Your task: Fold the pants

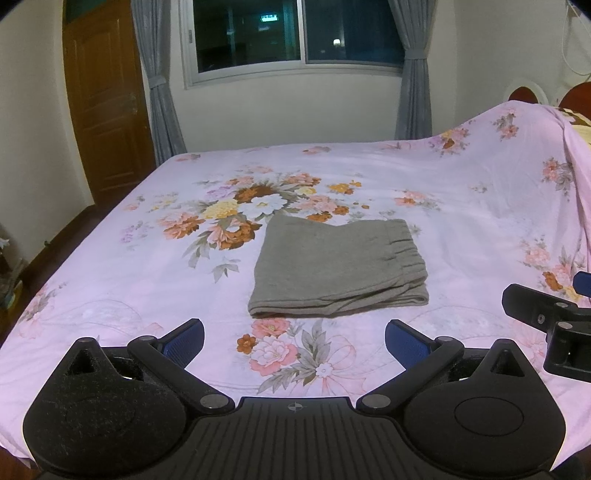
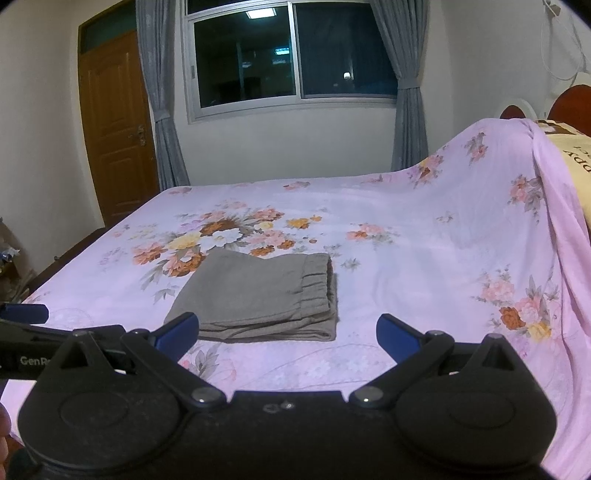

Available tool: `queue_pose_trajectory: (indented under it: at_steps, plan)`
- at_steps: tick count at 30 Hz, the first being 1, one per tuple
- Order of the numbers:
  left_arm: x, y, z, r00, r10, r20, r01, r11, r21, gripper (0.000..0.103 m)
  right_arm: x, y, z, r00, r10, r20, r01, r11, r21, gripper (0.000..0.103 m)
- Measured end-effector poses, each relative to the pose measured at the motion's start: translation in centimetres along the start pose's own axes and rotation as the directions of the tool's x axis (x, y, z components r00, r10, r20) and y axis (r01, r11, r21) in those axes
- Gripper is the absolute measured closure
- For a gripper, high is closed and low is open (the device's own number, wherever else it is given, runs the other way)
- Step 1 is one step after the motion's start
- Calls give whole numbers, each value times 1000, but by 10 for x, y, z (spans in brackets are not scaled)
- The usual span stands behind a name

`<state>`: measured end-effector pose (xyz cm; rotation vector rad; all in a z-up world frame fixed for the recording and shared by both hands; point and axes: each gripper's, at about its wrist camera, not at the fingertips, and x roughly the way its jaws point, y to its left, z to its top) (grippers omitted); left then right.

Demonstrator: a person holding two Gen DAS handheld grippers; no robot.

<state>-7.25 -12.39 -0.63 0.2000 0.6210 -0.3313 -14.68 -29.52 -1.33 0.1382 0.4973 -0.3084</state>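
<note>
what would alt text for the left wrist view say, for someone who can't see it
Grey pants lie folded into a compact rectangle on a pink floral bedsheet, elastic waistband to the right. The open left gripper hovers short of them, holding nothing, with part of the right gripper at the right edge. Behind the bed are a dark window, grey curtains and a wooden door.

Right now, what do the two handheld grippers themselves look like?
Both match: the left gripper and right gripper have matte black bodies with ribbed centres, rounded side housings, silver pivot screws and blue textured finger pads. White "GenR" lettering shows on the left gripper's side in the right wrist view. No cables or sleeves visible.
</note>
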Motion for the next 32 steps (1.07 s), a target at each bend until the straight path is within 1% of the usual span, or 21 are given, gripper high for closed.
queue_pose_trajectory:
  at_steps: [16, 24, 29, 32]
  plan:
    - [2, 0, -1, 1000, -3, -3, 3, 1000, -1, 0, 8, 1, 2, 1000, 6, -13, -6, 1000, -3, 0]
    - [16, -1, 0, 1000, -11, -21, 11, 1000, 8, 0, 20, 2, -1, 999, 15, -38, -15, 1000, -2, 0]
    - [25, -2, 0, 1000, -29, -8, 29, 999, 16, 0, 30, 1, -1, 998, 19, -54, -19, 1000, 1, 0]
    - [34, -3, 1, 1000, -24, -9, 24, 1000, 19, 0, 38, 0, -3, 998, 19, -67, -19, 1000, 7, 0]
